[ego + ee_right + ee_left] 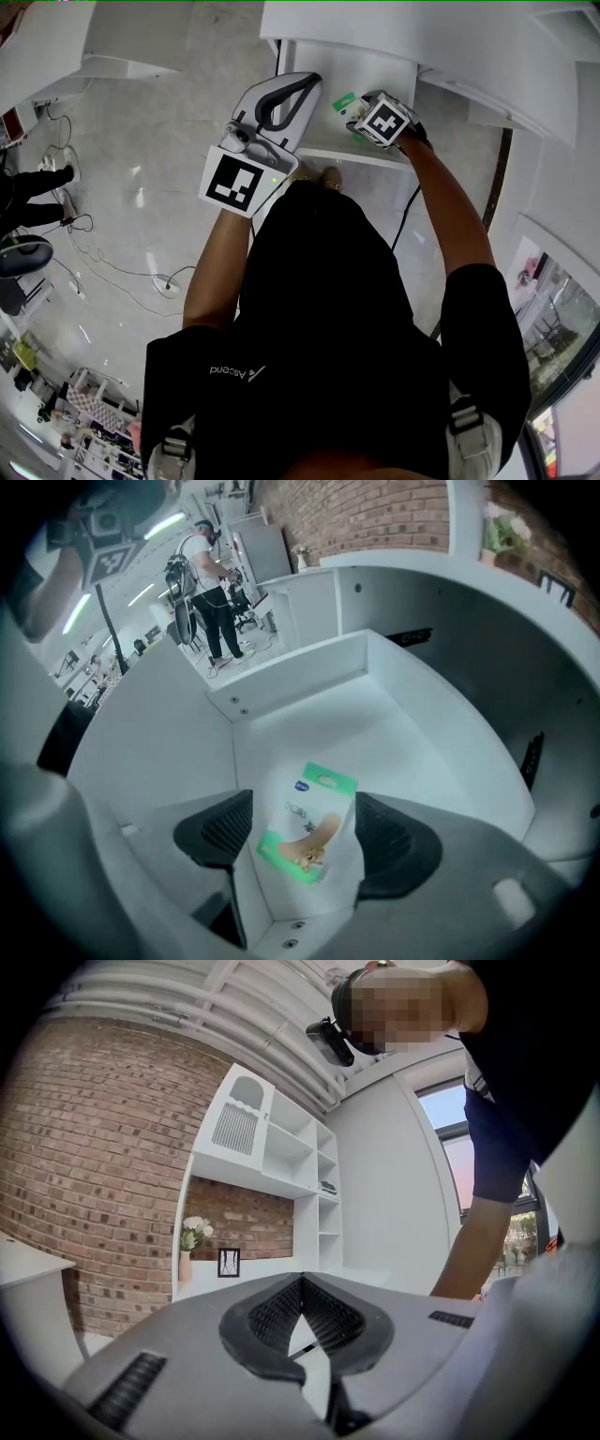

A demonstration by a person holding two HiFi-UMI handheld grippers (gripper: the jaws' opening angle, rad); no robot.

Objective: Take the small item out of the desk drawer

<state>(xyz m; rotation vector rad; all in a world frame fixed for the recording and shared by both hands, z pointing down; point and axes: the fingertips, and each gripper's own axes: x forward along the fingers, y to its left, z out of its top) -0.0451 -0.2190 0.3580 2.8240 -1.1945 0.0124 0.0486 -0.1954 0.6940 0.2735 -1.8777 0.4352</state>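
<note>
The right hand-held gripper hangs released over the open drawer at the upper middle of the head view, its jaws apart on either side of the small green-and-white packet lying in the drawer's corner. The left hand-held gripper, clenched and empty, hovers beside it

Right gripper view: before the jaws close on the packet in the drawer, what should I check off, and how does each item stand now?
1. Drawer is open: ok.
2. Packet sits between the right gripper pads: ok.
3. Right jaws stand apart, not yet clamped: ok.
4. Pads have room beside the near drawer corner: cannot tell.
5. Left gripper is shut and empty: ok.
</note>
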